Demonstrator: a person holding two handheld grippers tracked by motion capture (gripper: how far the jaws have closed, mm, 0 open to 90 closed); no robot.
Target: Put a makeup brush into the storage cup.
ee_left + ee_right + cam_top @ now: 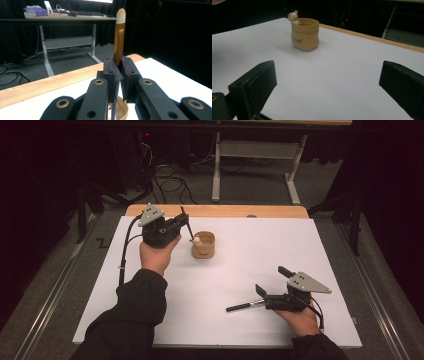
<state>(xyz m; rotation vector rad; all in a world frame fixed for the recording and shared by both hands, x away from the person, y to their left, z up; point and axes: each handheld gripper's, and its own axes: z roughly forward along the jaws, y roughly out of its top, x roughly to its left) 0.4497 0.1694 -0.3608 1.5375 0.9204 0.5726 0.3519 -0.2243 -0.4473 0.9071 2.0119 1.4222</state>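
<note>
- Left gripper (186, 226), raised over the far left part of the white table (240, 320), fingers (110, 72) clamped tight on a makeup brush (119, 40).
- Brush seen end-on from the left gripper view: gold ferrule and pale bristle tip rising above the fingers, handle running down between them, its lower end cut off by the picture edge.
- In the high view, brush tip just beside the near-left rim of a small tan sack-shaped cup (203, 245); touching or apart, impossible to tell.
- Cup upright on the far middle of the table, a tiny pale bear figure (293, 16) perched on its rim; print on its side too small to read; inside hidden from the right gripper view.
- Right gripper (272, 287) low at the near right of the table, fingers (254, 85) spread wide with bare table between them.
- A second, black-handled brush (245, 306) lying flat on the table just left of the right gripper, its head end hidden against the gripper.
- Open white surface between cup and right gripper, and along the far right; wooden edge (215, 210) showing beyond the far side.
- Background dark, cables and a desk frame hard to make out.
</note>
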